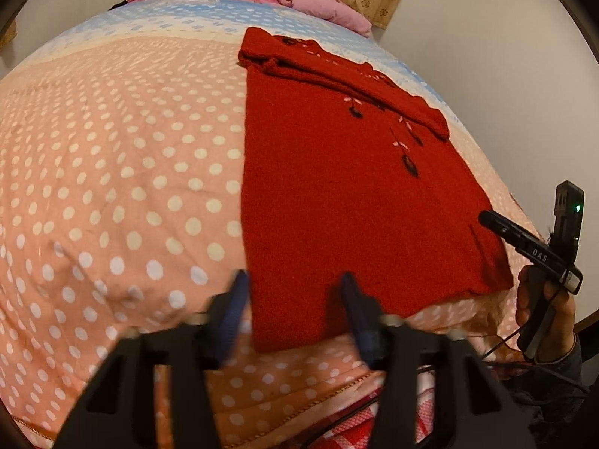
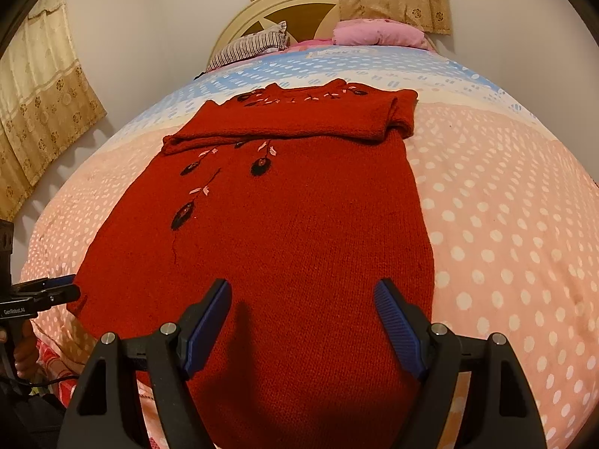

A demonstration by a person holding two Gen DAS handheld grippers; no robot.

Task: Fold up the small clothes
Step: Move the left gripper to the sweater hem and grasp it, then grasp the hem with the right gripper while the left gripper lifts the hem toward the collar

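A red knit sweater [image 1: 337, 194] with dark embroidered flowers lies flat on the bed, its sleeves folded across the chest near the collar. It also shows in the right wrist view [image 2: 284, 247]. My left gripper [image 1: 295, 288] is open and empty, just above the sweater's near left hem corner. My right gripper [image 2: 303, 299] is open and empty, low over the hem's middle. In the left wrist view the right gripper [image 1: 490, 220] shows at the sweater's right hem edge. In the right wrist view the left gripper [image 2: 71, 288] shows at the left hem corner.
The bed has a pink and blue polka-dot cover [image 1: 112, 187]. A striped pillow [image 2: 251, 46] and a pink bundle [image 2: 374, 31] lie by the headboard. Curtains [image 2: 41, 93] hang on the walls. A red checked cloth [image 1: 359, 422] and cables are at the near edge.
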